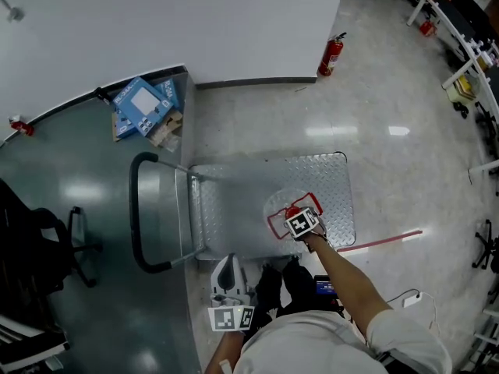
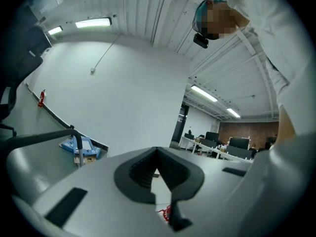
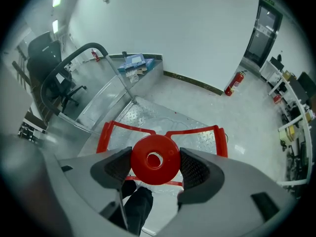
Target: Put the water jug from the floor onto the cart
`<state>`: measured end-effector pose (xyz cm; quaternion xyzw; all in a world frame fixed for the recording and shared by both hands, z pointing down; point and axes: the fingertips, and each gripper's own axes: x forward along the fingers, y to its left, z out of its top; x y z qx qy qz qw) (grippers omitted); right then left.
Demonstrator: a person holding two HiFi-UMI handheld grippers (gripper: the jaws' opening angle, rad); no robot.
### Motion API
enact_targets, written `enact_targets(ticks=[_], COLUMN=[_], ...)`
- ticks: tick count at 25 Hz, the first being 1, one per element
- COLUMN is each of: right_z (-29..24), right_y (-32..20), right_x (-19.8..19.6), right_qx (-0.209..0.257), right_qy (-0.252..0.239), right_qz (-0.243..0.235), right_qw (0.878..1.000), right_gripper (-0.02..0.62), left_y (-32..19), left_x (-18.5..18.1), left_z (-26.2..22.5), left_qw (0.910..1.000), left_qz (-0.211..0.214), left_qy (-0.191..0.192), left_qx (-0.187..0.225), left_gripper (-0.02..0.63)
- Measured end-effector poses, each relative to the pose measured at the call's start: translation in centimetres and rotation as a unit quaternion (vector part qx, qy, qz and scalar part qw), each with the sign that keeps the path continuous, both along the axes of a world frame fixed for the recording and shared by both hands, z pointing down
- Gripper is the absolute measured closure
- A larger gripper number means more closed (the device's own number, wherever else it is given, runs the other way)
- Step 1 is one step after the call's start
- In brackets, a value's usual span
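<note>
Grip: right gripper (image 3: 155,167) clamped on round red cap (image 3: 155,156) of clear plastic water jug with red carry frame (image 1: 282,202), likely its only narrow part | Location: jug over steel diamond-plate cart (image 1: 234,201) deck, seating unclear | Left gripper (image 2: 158,174): closed, empty, held aside

The right arm (image 1: 347,279) stretches forward and down. The right gripper (image 3: 155,168) has both jaws pressed against the sides of the red cap (image 3: 154,154). The left gripper (image 2: 158,177) hangs close to the body and points upward, with its jaws together and nothing between them.
</note>
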<state>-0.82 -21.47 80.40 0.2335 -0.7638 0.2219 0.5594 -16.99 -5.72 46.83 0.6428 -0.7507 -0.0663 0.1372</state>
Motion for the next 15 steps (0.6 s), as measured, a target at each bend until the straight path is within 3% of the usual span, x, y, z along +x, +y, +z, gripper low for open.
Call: enact_targets(ticks=[15], right_z=[1.7], right_y=[-2.4], right_x=[-0.6], right_qx=[-0.004], right_qy=[0.004], right_qz=[-0.008], right_qw=[1.000], right_gripper=[0.295], left_y=[-0.7], left_x=[-1.0], left_z=[-0.1], left_qw=[0.9991], left_qz=[-0.043], left_qy=[-0.006], left_qx=[-0.002], left_gripper=[0.603])
